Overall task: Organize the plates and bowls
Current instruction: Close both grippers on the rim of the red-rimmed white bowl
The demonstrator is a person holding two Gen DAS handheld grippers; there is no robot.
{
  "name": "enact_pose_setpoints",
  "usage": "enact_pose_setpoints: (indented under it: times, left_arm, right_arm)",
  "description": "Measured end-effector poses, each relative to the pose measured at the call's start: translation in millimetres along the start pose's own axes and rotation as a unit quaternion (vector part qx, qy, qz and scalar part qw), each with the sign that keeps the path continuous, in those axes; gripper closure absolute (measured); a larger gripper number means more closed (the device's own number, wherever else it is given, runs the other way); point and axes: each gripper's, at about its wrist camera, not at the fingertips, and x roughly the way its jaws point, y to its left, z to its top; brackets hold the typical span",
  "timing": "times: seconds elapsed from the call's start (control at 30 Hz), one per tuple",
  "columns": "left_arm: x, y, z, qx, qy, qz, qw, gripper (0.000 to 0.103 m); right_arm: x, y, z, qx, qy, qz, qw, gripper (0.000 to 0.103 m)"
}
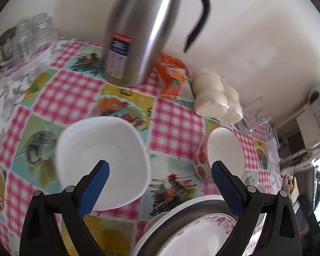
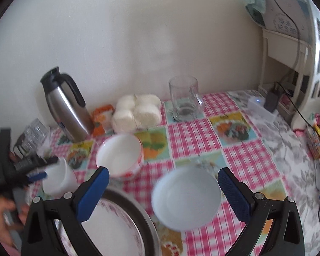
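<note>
left hand-held gripper (image 1: 160, 170) wide open, empty, right hand-held gripper (image 2: 163, 177) same

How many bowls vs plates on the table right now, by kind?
Plain white bowls: 2 — white square bowl, white round bowl
Red-patterned bowl: 1
Floral-rimmed plate: 1, on a metal tray
Total: 4

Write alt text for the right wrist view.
The open right gripper hovers over a plain white bowl on a checked tablecloth, a floral plate at lower left. Behind stand a red-patterned bowl, steel flask and glass mug.
</note>
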Motion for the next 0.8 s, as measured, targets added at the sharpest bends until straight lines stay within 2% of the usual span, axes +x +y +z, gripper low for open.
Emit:
enact_pose_setpoints:
  times: [0.1,0.2,0.4,0.53,0.63,0.7,0.77,0.8]
  left_arm:
    - [8,-11,0,0.012,0.006,-0.006,0.9999,0.009]
    - [16,-20,0,0.021,0.012,-0.01,0.9997,0.02]
    - [33,-35,-2,0.031,0.028,-0.023,0.9989,0.029]
    - [39,-42,-1,0.031,0.032,-0.038,0.9983,0.03]
    - [47,-47,-2,0.032,0.04,-0.043,0.9978,0.039]
    - [52,-49,-3,0.032,0.045,-0.043,0.9975,0.041]
    - [58,-51,-4,0.03,0.05,-0.048,0.9971,0.044]
    - [60,-51,-4,0.029,0.052,-0.051,0.9969,0.045]
  right_arm:
    - [9,7,25,0.003,0.01,0.0,1.0,0.0]
    - [22,16,39,-0.003,0.029,-0.008,1.0,0.0]
    - [63,26,42,0.026,0.096,-0.01,0.995,0.0]
    - [90,35,34,0.028,0.126,-0.016,0.991,0.013]
    - [107,44,28,0.016,0.143,-0.023,0.989,0.019]
    - [119,48,22,0.012,0.155,-0.035,0.987,0.027]
    - [128,49,18,0.013,0.165,-0.039,0.985,0.032]
    - [133,49,15,0.013,0.169,-0.041,0.985,0.038]
